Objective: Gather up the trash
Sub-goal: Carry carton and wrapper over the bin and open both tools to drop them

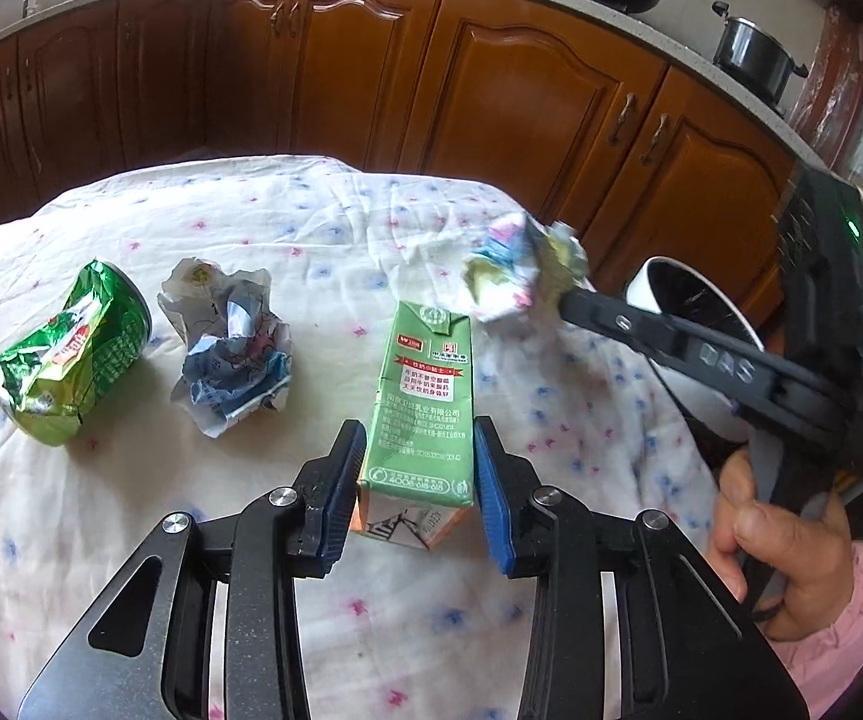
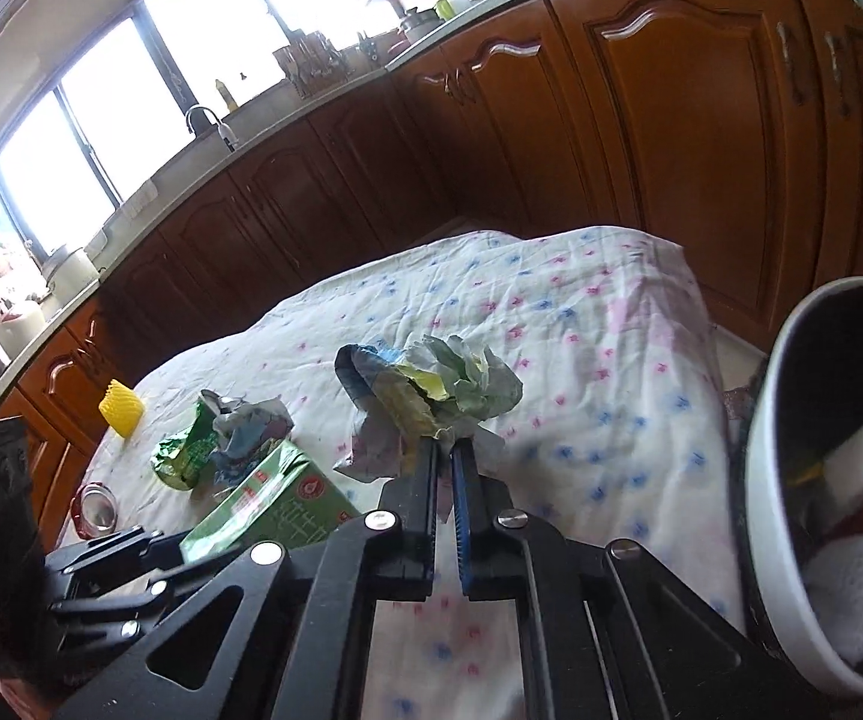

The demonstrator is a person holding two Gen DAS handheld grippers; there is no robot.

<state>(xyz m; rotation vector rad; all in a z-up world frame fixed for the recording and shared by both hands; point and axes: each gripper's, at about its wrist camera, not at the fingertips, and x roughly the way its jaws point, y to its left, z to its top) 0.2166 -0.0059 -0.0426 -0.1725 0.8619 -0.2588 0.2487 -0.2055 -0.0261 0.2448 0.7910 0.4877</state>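
1. In the left wrist view the left gripper (image 1: 419, 468) sits at lower centre, its blue-padded fingers spread on either side of a green milk carton (image 1: 422, 402) that lies on the floral tablecloth (image 1: 131, 510); a gap shows on the right side, and on the left I cannot tell whether the pad touches.
2. Left of the carton in that view lies a crumpled printed paper (image 1: 230, 342), and further left a crushed green can (image 1: 71, 354) on its side.
3. The right gripper (image 2: 445, 450), at centre of the right wrist view, has its fingers pressed nearly together, pinching a crumpled ball of coloured paper (image 2: 431, 390) held above the cloth.
4. The same paper ball appears at right centre of the left wrist view, at the tip of the right gripper, with a person's hand (image 1: 785, 546) in a pink sleeve on its handle at lower right.
5. A white-rimmed trash bin (image 2: 773, 480) with a dark liner fills the right edge of the right wrist view; white pieces lie inside it.
6. At left in that view a yellow foam net (image 2: 122, 408) and a red can (image 2: 95, 510) rest on the cloth.
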